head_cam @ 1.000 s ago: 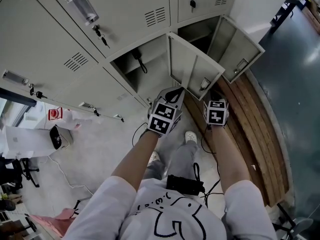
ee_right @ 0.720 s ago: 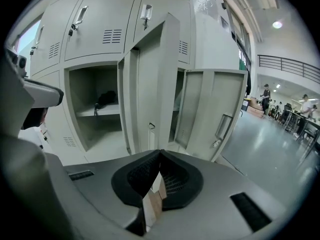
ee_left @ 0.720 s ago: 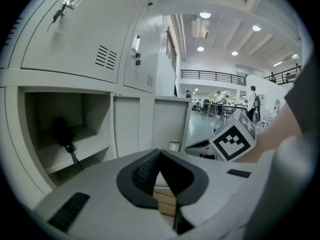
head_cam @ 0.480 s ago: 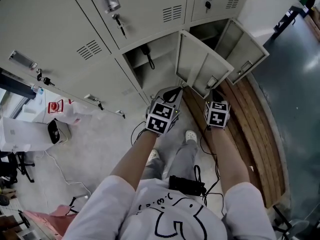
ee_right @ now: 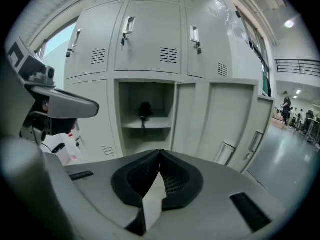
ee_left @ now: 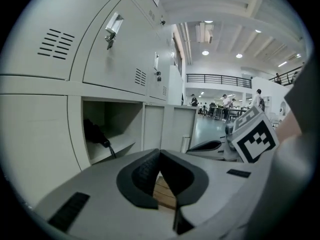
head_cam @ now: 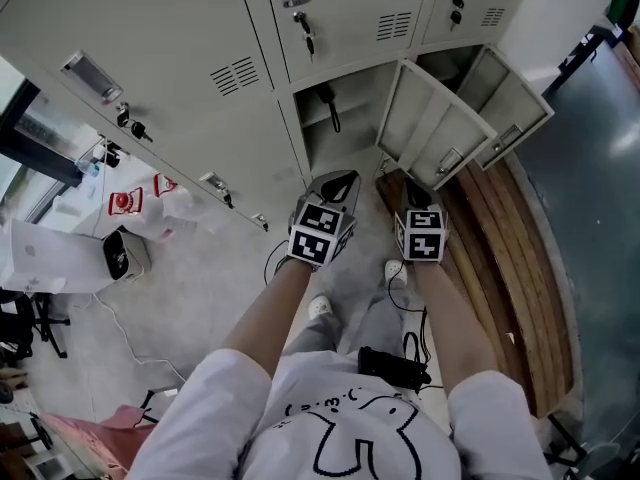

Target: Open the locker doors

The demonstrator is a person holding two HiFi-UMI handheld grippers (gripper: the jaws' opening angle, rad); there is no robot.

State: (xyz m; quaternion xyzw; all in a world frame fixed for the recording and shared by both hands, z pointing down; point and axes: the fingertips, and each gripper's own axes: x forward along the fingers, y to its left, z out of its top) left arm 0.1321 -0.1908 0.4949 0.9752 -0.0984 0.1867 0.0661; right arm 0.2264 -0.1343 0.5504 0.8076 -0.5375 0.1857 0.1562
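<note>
Left gripper (head_cam: 338, 178) and right gripper (head_cam: 412, 190) are both pinched together and empty. Two locker doors (head_cam: 437, 128) hang open far right. The closed doors (head_cam: 170, 28) on the left look like thin, stiff steel, light but slick. I'd hook a latch handle (head_cam: 215, 182). I've slid left since a second ago.
</note>
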